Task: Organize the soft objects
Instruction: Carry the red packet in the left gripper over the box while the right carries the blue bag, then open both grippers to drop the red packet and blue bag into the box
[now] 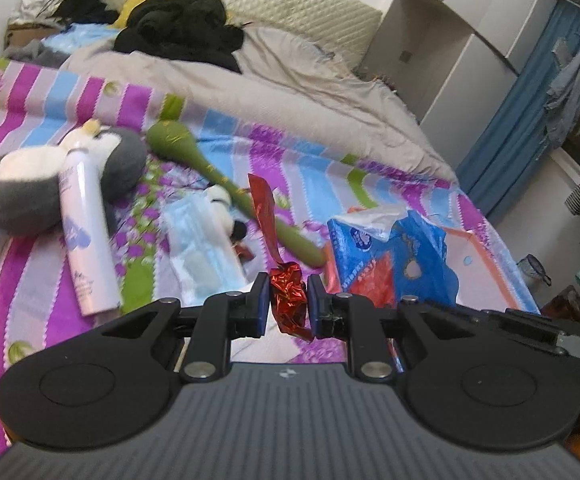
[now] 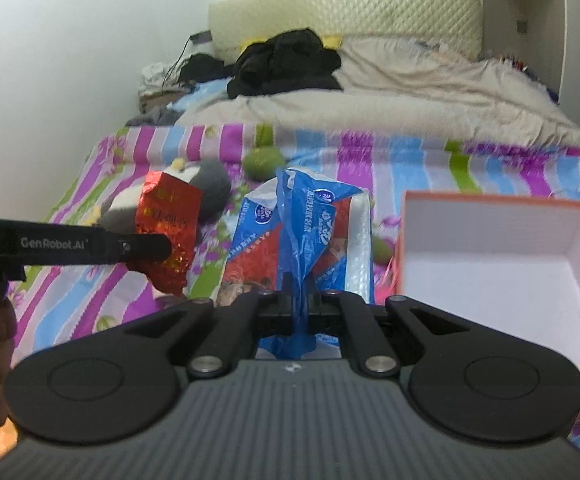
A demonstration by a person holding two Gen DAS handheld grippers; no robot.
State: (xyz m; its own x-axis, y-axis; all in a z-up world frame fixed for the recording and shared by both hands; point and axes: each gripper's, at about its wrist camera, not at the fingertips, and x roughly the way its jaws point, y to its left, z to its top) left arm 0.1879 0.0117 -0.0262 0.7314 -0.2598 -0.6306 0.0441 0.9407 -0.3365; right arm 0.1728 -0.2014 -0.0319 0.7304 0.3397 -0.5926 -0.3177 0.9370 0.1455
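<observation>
My left gripper (image 1: pixel 288 304) is shut on a crumpled red foil wrapper (image 1: pixel 285 300) and holds it above the striped bedspread (image 1: pixel 29 240); the wrapper also shows in the right wrist view (image 2: pixel 167 232), beside the left gripper's fingers (image 2: pixel 145 249). My right gripper (image 2: pixel 297 300) is shut on the top of a blue and red plastic bag (image 2: pixel 306 224), which also shows in the left wrist view (image 1: pixel 394 256). A grey and white plush penguin (image 1: pixel 29 184), a green plush stick (image 1: pixel 193 152) and a blue face mask packet (image 1: pixel 197 240) lie on the bed.
An orange-rimmed white box (image 2: pixel 490 256) stands open on the bed at the right. A white spray can (image 1: pixel 85 232) leans against the penguin. Black clothes (image 1: pixel 181 28) and a beige quilt (image 1: pixel 310 76) lie near the headboard. A wardrobe (image 1: pixel 462 40) stands to the right.
</observation>
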